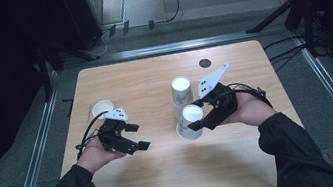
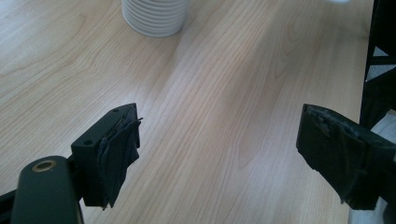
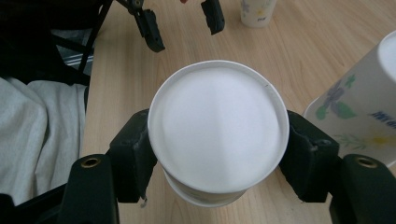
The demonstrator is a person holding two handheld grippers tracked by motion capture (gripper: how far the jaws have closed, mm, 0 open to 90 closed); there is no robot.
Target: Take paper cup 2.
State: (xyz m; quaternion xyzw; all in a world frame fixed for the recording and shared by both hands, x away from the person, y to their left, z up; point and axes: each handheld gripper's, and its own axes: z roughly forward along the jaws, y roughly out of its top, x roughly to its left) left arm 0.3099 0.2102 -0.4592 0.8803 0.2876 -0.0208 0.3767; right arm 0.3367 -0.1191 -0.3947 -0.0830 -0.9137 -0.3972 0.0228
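Observation:
An upside-down white paper cup [image 1: 191, 120] [image 3: 217, 126] sits between the jaws of my right gripper [image 1: 194, 116] [image 3: 217, 151], which is shut on its sides near its flat base. Whether its rim touches the table I cannot tell. Just beyond it stands a stack of inverted flower-print cups [image 1: 181, 92] [image 3: 359, 107]. To the left, my left gripper [image 1: 137, 137] [image 2: 219, 154] [image 3: 182, 23] rests low over the wood, open and with nothing between its pads. Ahead of it a ribbed stack of cup rims [image 2: 156, 18] stands on the table.
A single upright cup [image 1: 102, 107] [image 3: 258, 11] stands at the table's left, behind the left hand. A dark round disc [image 1: 205, 62] lies near the far edge. Black frame parts [image 2: 380, 70] and pale cloth [image 3: 37, 135] lie past the near table edge.

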